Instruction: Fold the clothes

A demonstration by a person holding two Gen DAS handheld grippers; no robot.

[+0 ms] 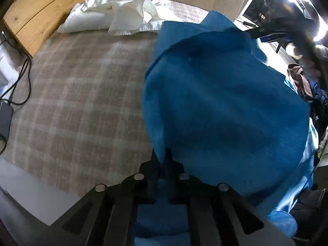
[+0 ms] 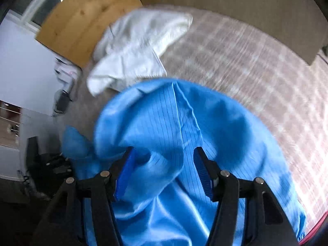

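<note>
A blue garment (image 1: 225,106) hangs lifted above the plaid bed (image 1: 82,94). My left gripper (image 1: 163,157) is shut on an edge of it, and the cloth drapes up and to the right, hiding the right side of the bed. In the right wrist view the same blue garment (image 2: 184,135), pinstriped with a seam, lies bunched on the bed (image 2: 256,65). My right gripper (image 2: 164,153) is open above it, blue pads on either side of a fold, not closed on it. The right wrist view is blurred.
A white pillow and crumpled white cloth (image 1: 114,16) lie at the head of the bed by a wooden headboard (image 1: 41,12). Cables and a grey adapter (image 1: 6,119) sit at the left edge. Dark equipment and a monitor (image 1: 276,6) stand to the right.
</note>
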